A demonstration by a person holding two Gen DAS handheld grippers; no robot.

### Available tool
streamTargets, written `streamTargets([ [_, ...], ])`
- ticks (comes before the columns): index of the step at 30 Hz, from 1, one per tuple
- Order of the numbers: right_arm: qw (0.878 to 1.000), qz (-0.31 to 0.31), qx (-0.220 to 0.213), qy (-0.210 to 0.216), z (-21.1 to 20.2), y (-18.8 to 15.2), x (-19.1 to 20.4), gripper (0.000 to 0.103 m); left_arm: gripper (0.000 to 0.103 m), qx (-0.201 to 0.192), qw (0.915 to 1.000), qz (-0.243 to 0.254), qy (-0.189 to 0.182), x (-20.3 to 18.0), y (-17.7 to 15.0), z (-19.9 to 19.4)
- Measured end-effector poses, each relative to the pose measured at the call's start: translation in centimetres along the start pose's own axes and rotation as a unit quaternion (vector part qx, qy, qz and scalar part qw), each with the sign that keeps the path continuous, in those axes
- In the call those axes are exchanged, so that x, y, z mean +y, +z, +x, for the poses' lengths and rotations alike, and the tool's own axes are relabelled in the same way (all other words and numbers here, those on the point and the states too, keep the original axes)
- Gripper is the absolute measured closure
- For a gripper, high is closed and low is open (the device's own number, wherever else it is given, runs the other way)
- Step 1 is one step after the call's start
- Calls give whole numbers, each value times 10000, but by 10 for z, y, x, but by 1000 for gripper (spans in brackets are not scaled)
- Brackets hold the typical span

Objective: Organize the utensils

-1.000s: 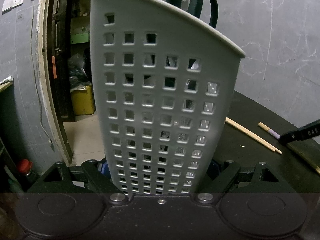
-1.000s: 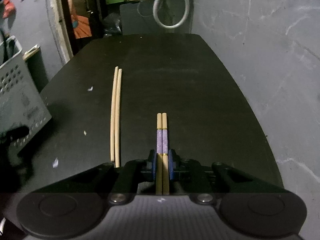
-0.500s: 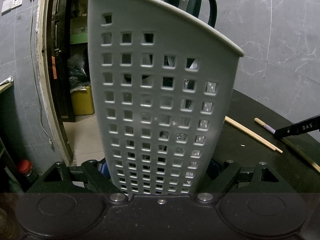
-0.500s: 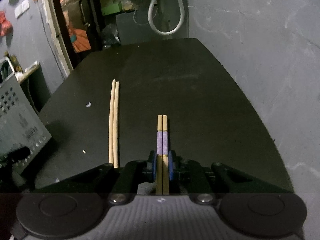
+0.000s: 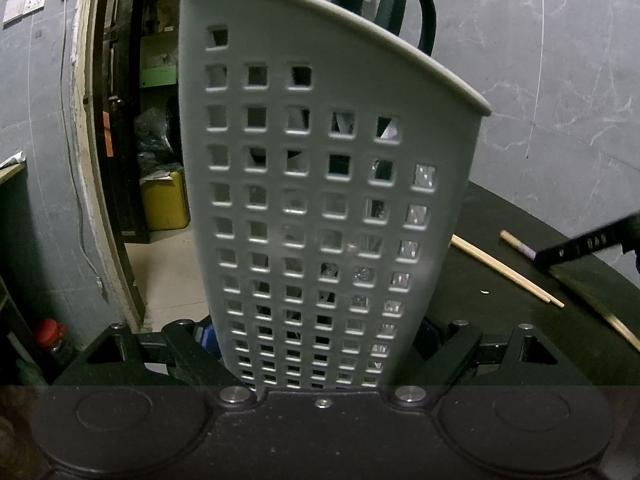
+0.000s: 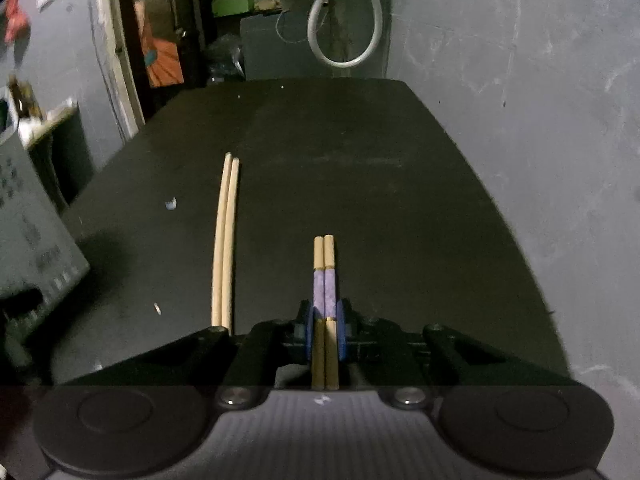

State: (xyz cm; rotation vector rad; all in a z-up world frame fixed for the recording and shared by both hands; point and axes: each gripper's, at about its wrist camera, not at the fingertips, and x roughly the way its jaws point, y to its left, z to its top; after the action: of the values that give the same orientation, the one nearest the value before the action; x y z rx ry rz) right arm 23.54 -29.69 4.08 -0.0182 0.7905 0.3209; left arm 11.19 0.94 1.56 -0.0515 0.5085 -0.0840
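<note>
While the right tool (image 6: 325,334) stays clenched on the purple-banded chopsticks (image 6: 325,292) near their thick end, most of their length hangs behind the pads, so they could pivot or slip on the way to the grey utensil holder (image 5: 320,208), which the left tool (image 5: 320,344) clamps at its base, tilted. A tip catching the holder's rim would likely jolt the pair loose, and the tilt could let the dark-handled utensils (image 5: 404,12) already inside shift. A plain pair of chopsticks (image 6: 224,240) lies on the black bench (image 6: 360,180), not yet collected. Against the earlier frames the banded pair now looks lifted clear of the bench; both grips are unchanged
</note>
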Motion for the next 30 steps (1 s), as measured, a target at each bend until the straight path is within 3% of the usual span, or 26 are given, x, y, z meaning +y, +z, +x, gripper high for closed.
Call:
streamTargets([
  [5,9966,509,-517,384,-8,2,-17,90,15,5,10000,13,4,1,0,0],
  [10,9862,559,-1357,763,-27,1,-20,90,15,18,10000,43,20,-1,0,1],
  [19,9501,340,-2818,1295,-55,-9,-9,90,15,26,10000,66,35,-5,0,1],
  [22,9384,334,-3143,1398,-58,-15,-8,90,15,28,10000,76,41,-6,0,1],
  [30,9208,391,-3568,1529,-73,-21,-5,90,15,24,10000,68,36,-7,1,1],
])
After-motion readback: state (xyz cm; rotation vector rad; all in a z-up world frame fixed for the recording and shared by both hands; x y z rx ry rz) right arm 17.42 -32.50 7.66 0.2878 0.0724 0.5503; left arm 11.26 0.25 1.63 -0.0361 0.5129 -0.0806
